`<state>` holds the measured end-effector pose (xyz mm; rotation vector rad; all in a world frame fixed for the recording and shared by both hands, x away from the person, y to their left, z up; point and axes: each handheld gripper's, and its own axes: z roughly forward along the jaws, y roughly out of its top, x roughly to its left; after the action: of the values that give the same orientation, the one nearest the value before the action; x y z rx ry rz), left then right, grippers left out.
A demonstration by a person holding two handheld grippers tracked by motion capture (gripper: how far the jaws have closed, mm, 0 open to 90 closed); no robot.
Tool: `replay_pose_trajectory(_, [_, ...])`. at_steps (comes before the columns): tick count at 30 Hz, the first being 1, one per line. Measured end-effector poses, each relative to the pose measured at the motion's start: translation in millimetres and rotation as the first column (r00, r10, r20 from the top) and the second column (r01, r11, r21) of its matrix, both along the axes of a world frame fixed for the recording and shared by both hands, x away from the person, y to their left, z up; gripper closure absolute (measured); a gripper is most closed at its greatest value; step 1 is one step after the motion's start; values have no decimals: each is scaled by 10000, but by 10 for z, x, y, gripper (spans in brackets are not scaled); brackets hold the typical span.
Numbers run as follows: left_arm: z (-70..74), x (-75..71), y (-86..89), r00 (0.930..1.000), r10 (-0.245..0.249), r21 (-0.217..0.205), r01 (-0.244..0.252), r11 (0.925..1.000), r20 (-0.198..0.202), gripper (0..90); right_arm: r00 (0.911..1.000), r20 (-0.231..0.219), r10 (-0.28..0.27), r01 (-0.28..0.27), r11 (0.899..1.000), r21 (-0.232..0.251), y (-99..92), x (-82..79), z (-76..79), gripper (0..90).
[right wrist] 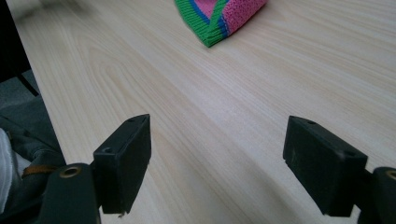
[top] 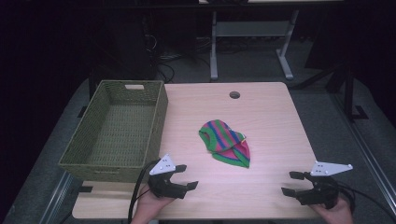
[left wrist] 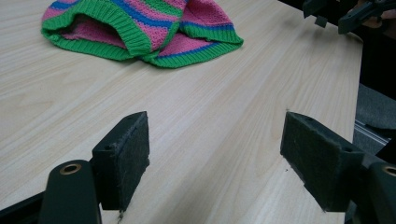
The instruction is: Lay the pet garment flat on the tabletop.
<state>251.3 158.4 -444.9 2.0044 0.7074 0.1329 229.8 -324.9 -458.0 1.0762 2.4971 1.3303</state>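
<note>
In the high view, the striped pink, green and blue knitted garment (top: 226, 143) was seen crumpled at mid-table, beside the empty olive woven basket (top: 116, 132); nothing had been started. The left gripper (top: 183, 177) and right gripper (top: 288, 183) were held near the table's near edge, well apart from it.

In the left gripper view, the jaws were spread wide with nothing between them, the garment (left wrist: 140, 29) lying ahead.

In the right gripper view, the jaws likewise stood wide and empty, with a garment corner (right wrist: 219, 16) ahead. Grasping and any placing were judged outstanding.
</note>
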Motion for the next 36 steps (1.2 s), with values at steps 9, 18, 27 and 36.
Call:
replay_pose_trajectory(9, [4,-11,-8,9999,-88,36,87,10000,95,234,9998,35,178,-178,9998,67,46,15,41,214])
replay_pose_trajectory(18, [1,-11,2,9999,-101,48,101,9999,70,234,9989,173,441,-445,9986,274,73,91,170,197])
replay_pose_trajectory(27, [10,-5,27,9999,-70,-50,71,10000,91,234,9960,31,895,-896,9959,131,184,223,337,175])
replay_pose_trajectory(36, [10,-1,23,9999,-124,-73,125,9999,78,234,9911,-176,1321,-1320,9912,27,315,384,446,172])
